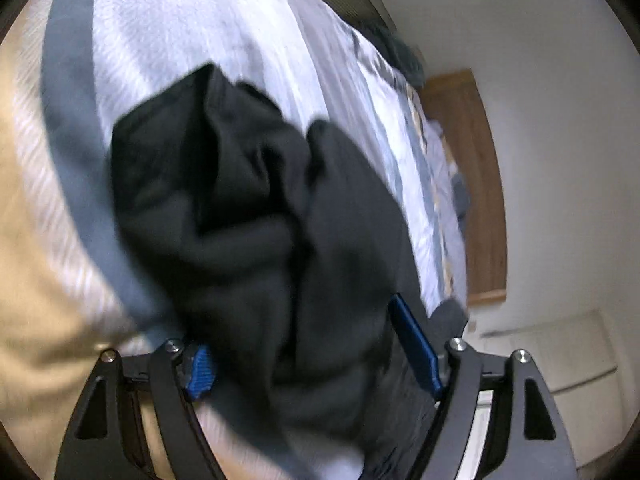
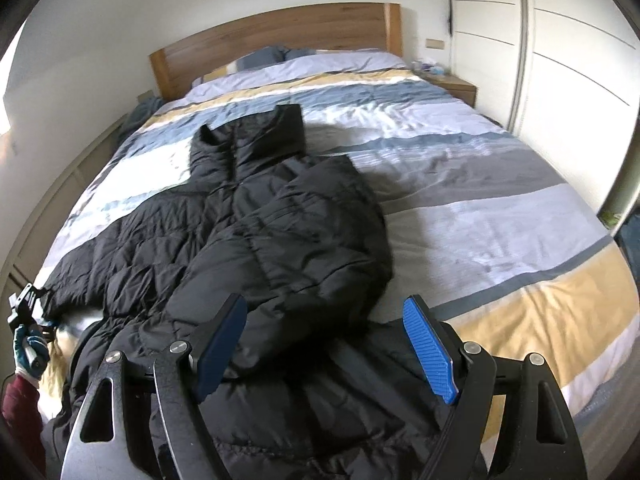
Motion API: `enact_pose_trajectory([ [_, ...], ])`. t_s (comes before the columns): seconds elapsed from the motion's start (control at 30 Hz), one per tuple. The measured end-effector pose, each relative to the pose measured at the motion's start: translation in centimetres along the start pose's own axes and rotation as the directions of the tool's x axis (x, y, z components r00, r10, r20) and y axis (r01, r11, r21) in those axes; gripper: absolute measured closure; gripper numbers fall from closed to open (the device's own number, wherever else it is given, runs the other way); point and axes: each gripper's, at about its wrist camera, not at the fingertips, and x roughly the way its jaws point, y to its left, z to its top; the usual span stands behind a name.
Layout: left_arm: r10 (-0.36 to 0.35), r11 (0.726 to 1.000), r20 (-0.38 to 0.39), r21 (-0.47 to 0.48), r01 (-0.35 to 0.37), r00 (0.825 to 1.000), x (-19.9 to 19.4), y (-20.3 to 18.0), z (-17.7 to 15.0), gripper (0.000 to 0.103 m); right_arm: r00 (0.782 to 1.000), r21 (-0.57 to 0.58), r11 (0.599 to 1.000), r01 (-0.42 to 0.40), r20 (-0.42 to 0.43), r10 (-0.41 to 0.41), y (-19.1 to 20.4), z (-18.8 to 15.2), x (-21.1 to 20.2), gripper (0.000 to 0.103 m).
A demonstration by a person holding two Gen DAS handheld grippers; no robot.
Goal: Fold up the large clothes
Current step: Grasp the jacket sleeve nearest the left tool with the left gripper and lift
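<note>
A black puffer jacket [image 2: 256,240] lies spread on the striped bed [image 2: 500,216], collar toward the headboard, its right sleeve folded across the body. My right gripper [image 2: 326,320] is open, hovering just above the jacket's lower hem, holding nothing. In the left wrist view, which is blurred, bunched black jacket fabric [image 1: 256,208] fills the space between the blue pads [image 1: 416,344] of my left gripper [image 1: 304,344], whose jaws stand wide apart. The left gripper also shows in the right wrist view [image 2: 26,308], at the jacket's left sleeve end, held by a gloved hand.
The wooden headboard [image 2: 280,36] and pillows are at the far end. A nightstand [image 2: 456,86] and white wardrobe doors [image 2: 560,60] stand to the right. A dark cloth heap [image 2: 142,114] lies at the bed's far left edge.
</note>
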Motion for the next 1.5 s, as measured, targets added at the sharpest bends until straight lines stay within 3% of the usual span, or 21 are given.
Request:
enact_pose_trajectory([
  [0.3, -0.083, 0.984, 0.027, -0.157, 0.086, 0.996, 0.4, 2.2, 1.2, 0.066, 1.0, 0.013, 1.0, 0.016, -0.008, -0.016, -0.4, -0.2, -0.3, 0.023],
  [0.37, -0.094, 0.982, 0.023, -0.16, 0.097, 0.995, 0.0, 2.2, 1.4, 0.08, 1.0, 0.012, 1.0, 0.016, -0.012, -0.016, -0.4, -0.3, -0.3, 0.023],
  [0.47, -0.084, 0.99, 0.023, -0.115, 0.087, 0.996, -0.9, 1.2, 1.6, 0.088, 1.0, 0.009, 1.0, 0.013, -0.006, -0.013, -0.4, -0.3, -0.7, 0.023],
  [0.93, -0.146, 0.981, 0.007, 0.128, 0.144, 0.989, -6.1, -9.1, -1.9, 0.091, 0.997, 0.047, 0.998, -0.035, 0.074, 0.032, -2.7, -1.3, -4.8, 0.023],
  [1.27, -0.17, 0.943, -0.047, 0.284, 0.176, 0.984, -8.4, -16.5, -7.6, 0.091, 0.988, 0.058, 0.995, -0.076, 0.14, 0.067, -4.8, -2.6, -8.4, 0.023],
  [1.5, -0.186, 0.881, -0.141, 0.414, 0.229, 0.972, -8.6, -22.5, -13.9, 0.091, 0.981, 0.095, 0.991, -0.093, 0.178, 0.075, -7.2, -3.5, -10.1, 0.023],
])
